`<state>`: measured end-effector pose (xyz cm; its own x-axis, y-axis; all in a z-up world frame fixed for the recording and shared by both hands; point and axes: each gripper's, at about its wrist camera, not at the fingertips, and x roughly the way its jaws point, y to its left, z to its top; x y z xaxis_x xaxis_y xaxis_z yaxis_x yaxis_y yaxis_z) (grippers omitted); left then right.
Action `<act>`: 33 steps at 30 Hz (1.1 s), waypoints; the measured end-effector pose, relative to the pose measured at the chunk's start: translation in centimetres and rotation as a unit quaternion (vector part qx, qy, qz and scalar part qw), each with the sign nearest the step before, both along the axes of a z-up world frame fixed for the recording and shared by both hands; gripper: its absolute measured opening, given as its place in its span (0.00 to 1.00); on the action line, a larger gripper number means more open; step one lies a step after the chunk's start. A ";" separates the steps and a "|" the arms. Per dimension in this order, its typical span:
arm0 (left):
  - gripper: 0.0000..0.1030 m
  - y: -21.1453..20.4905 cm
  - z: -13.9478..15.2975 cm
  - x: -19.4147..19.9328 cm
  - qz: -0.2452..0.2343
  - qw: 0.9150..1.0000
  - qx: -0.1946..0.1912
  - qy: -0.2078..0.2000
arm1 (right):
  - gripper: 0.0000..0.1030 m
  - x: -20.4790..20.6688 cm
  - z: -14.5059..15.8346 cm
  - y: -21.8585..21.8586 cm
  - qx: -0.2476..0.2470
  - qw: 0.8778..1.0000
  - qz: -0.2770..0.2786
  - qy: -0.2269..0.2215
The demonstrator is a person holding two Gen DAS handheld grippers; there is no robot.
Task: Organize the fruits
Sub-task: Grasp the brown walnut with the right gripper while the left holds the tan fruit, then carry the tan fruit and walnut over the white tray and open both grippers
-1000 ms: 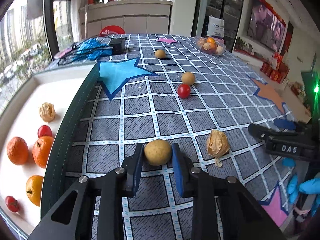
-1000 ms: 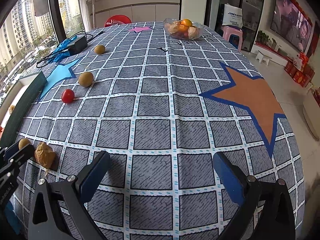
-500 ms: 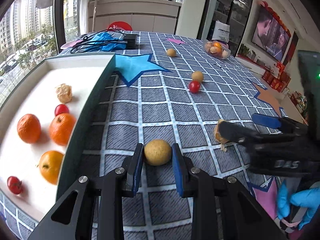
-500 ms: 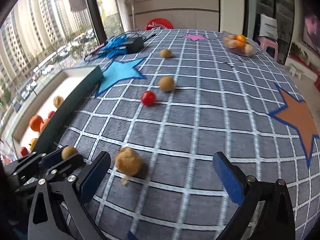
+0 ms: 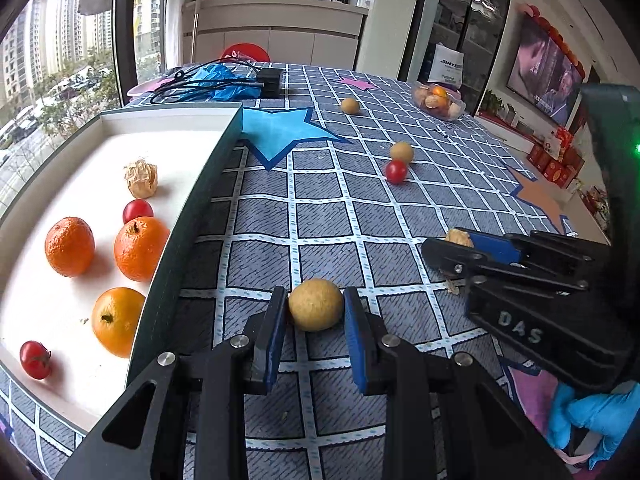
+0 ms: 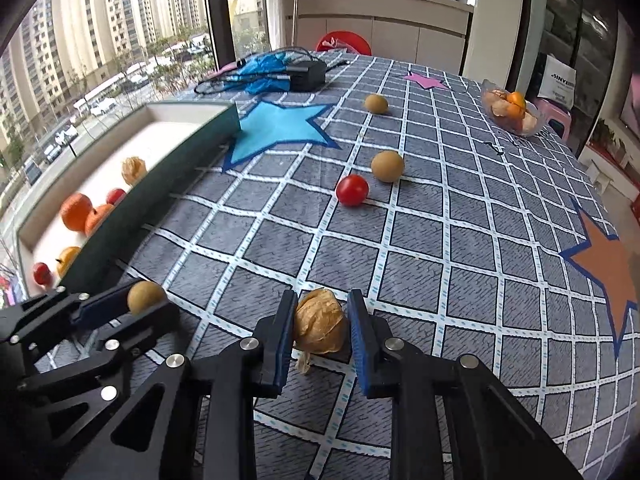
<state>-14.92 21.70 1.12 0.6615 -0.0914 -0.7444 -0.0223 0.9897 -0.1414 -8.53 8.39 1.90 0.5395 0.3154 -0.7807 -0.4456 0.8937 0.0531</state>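
oranges (image 5: 138, 248): 3, in tray
cherry tomatoes (image 5: 396, 171): 3
round tan fruits (image 5: 316, 304): 3
husked fruits (image 6: 320, 326): 2
grippers (image 5: 316, 320): 2

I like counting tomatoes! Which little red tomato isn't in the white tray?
The red tomato on the checked tablecloth, beside a tan round fruit. The other two tomatoes lie inside the tray.

You get soft, bright daylight from the windows (image 6: 100, 64) on the left, so shadows under the fruit stay faint and short. Both views bend strongly at the edges, with black corners. The white tray (image 6: 168, 114) is smeared in your right wrist view.
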 end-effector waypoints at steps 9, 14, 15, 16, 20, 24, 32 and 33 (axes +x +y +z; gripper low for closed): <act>0.30 1.1 3.0 -0.7 0.001 0.999 -0.011 -0.042 | 0.26 -0.1 2.4 -0.6 0.032 0.999 -0.002 -0.006; 0.30 3.4 4.6 -0.9 0.015 0.998 -0.021 -0.058 | 0.26 0.1 3.0 0.4 0.045 0.999 0.006 -0.001; 0.30 3.9 4.9 -0.9 0.019 0.998 -0.022 -0.062 | 0.26 0.2 3.2 0.8 0.047 0.999 0.009 0.000; 0.30 4.6 5.2 -1.1 0.027 0.997 -0.021 -0.068 | 0.26 0.2 3.5 1.4 0.051 0.999 0.014 0.000; 0.30 7.6 6.0 -1.3 0.059 0.995 -0.012 -0.083 | 0.26 0.2 4.4 3.6 0.063 0.997 0.036 0.004; 0.30 10.8 5.7 -1.2 0.097 0.992 -0.012 -0.080 | 0.26 0.2 5.0 7.3 0.069 0.996 0.063 0.005; 0.30 16.1 3.7 -1.4 0.151 0.986 -0.017 -0.064 | 0.26 0.4 4.5 14.4 0.075 0.990 0.114 0.029; 0.30 16.3 3.5 -1.4 0.152 0.986 -0.018 -0.063 | 0.26 0.4 4.4 15.1 0.075 0.990 0.119 0.031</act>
<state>-16.35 38.01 4.62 0.7491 0.1013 -0.6547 -0.2978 0.9343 -0.1962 -8.17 23.52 6.27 0.3889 0.5425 -0.7446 -0.6348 0.7435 0.2101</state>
